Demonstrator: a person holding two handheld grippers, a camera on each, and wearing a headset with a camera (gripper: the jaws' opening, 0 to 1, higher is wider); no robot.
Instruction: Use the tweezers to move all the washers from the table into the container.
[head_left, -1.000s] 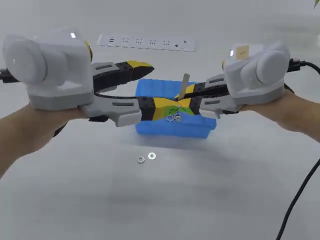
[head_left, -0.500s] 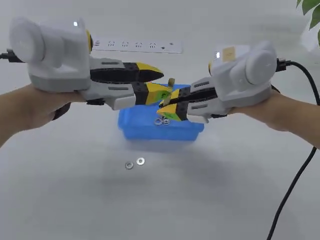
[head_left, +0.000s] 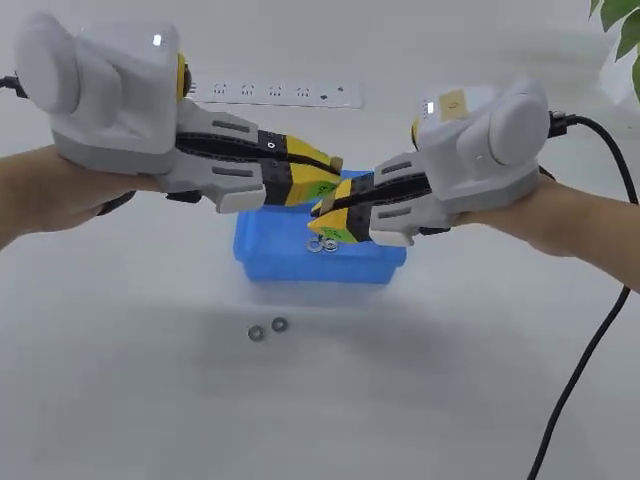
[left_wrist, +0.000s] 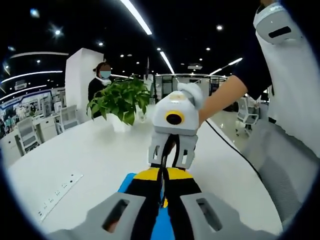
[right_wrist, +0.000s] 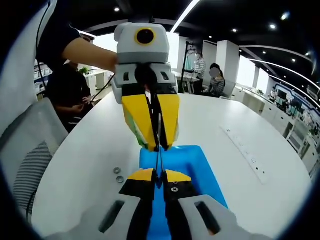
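The thin metal tweezers (right_wrist: 159, 156) run straight between the two grippers, which meet tip to tip above the blue container (head_left: 290, 262). My left gripper (head_left: 328, 172) comes in from the left and is shut on one end of the tweezers. My right gripper (head_left: 322, 218) comes in from the right and is shut on the other end. Several washers (head_left: 322, 244) lie inside the container. Two washers (head_left: 267, 329) sit on the white table in front of it, and they lie left of the container (right_wrist: 187, 160) in the right gripper view.
A white power strip (head_left: 275, 93) lies at the back of the table. A black cable (head_left: 590, 340) trails from the right gripper toward the near right. Plant leaves (head_left: 625, 35) show at the top right. People stand in the room beyond the table.
The left gripper's jaws, wide apart a second ago, have shut on the tweezers. Both grippers have drawn together over the container.
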